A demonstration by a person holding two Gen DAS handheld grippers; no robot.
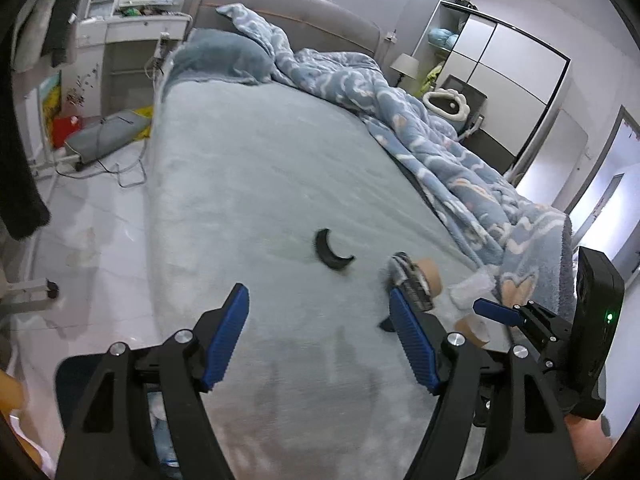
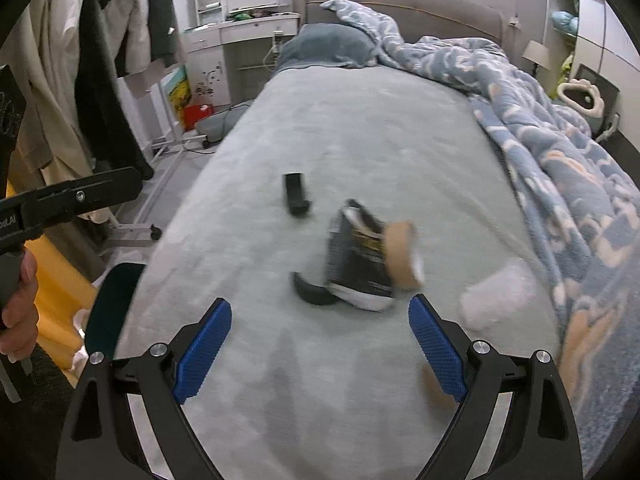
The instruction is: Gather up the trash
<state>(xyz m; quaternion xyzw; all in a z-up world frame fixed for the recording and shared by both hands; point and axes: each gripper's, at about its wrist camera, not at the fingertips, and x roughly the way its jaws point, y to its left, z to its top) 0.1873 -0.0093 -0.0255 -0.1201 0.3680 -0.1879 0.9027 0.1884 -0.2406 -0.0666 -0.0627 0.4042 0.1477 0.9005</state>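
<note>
Trash lies on the pale blue-grey bed sheet [image 2: 360, 128]. A dark crumpled packet [image 2: 356, 256] leans against a brown cardboard roll [image 2: 404, 256]. A black curved piece [image 2: 314, 292] lies at the packet's near edge, and another black piece [image 2: 296, 196] lies farther up the bed. A white tissue wad [image 2: 496, 296] sits to the right, and a second cardboard roll [image 2: 434, 388] shows under the right finger. My right gripper [image 2: 320, 304] hangs open just short of the packet, holding nothing. My left gripper [image 1: 318, 292] is open and empty, near the black curved piece [image 1: 332, 252].
A rumpled blue patterned duvet [image 1: 440, 132] covers the bed's right side, with a pillow [image 1: 220, 56] at the headboard. Coats on a rolling rack [image 2: 100, 80] hang left of the bed above the tiled floor. A dark teal object [image 2: 112, 308] stands by the bed's near left corner.
</note>
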